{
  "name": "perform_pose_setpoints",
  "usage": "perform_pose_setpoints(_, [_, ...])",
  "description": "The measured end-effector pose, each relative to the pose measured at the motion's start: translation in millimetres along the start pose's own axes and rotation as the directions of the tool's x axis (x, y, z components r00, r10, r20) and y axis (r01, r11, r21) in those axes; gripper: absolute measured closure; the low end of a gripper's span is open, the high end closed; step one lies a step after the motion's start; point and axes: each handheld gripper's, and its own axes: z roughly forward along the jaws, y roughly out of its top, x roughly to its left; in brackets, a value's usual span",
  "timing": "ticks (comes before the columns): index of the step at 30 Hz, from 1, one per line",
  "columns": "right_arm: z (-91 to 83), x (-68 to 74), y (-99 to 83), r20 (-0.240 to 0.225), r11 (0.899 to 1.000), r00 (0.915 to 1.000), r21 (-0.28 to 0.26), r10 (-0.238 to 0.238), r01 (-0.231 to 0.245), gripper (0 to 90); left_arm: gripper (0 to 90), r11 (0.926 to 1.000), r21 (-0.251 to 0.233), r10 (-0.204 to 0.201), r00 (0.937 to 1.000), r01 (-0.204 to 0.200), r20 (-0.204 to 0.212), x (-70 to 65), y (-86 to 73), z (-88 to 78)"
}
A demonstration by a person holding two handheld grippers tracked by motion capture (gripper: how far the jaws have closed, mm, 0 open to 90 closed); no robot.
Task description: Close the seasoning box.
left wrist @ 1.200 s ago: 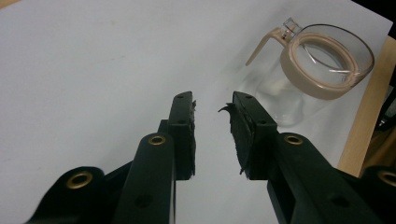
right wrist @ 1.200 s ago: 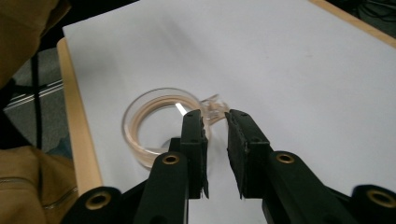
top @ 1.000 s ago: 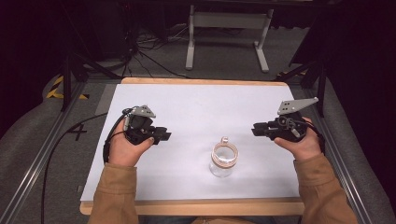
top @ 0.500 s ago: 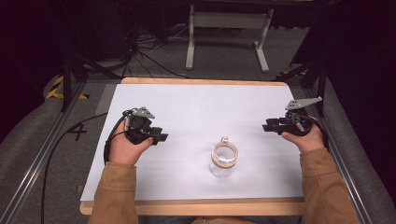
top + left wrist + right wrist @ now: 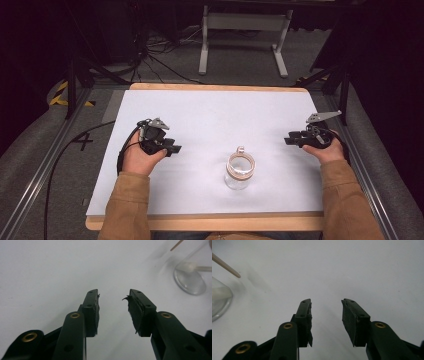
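A clear glass jar (image 5: pixel 240 172) with a tan wooden lid stands on the white table (image 5: pixel 215 115), near the front and a little right of centre. Its glass base (image 5: pixel 190 280) shows at the upper right of the left gripper view, and part of its wall (image 5: pixel 218 301) at the left edge of the right gripper view. My left gripper (image 5: pixel 174 148) rests on the table to the jar's left, open and holding nothing (image 5: pixel 113 305). My right gripper (image 5: pixel 291 140) sits near the table's right edge, also open with nothing between its jaws (image 5: pixel 325 312).
The table's wooden front edge (image 5: pixel 205 221) runs along the bottom. Metal rails (image 5: pixel 30 200) flank both sides. A white metal stand (image 5: pixel 242 27) and cables lie on the floor beyond the far edge. A black cable (image 5: pixel 75 142) trails left from the left gripper.
My right gripper has drawn away to the right, toward the table's edge. The left gripper has shifted slightly. The jar has stayed put.
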Motion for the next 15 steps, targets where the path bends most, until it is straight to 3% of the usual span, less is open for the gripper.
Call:
perform_pose_setpoints(11, [18.6, -1.7, -10.9, -0.004, 0.999, 0.9996, 0.044, -0.029, 0.029, 58.3, 60.2, 0.9989, 0.032, -0.033, 0.9994, 0.033, 0.0, 12.6, -11.1, 16.7])
perform_pose_setpoints(15, [19.9, 0.2, -10.4, 0.002, 0.998, 0.9993, 0.041, -0.039, 0.038, 57.6, 58.9, 0.9992, 0.014, -0.039, 0.9993, 0.039, 0.0, 12.7, -11.0, 16.3])
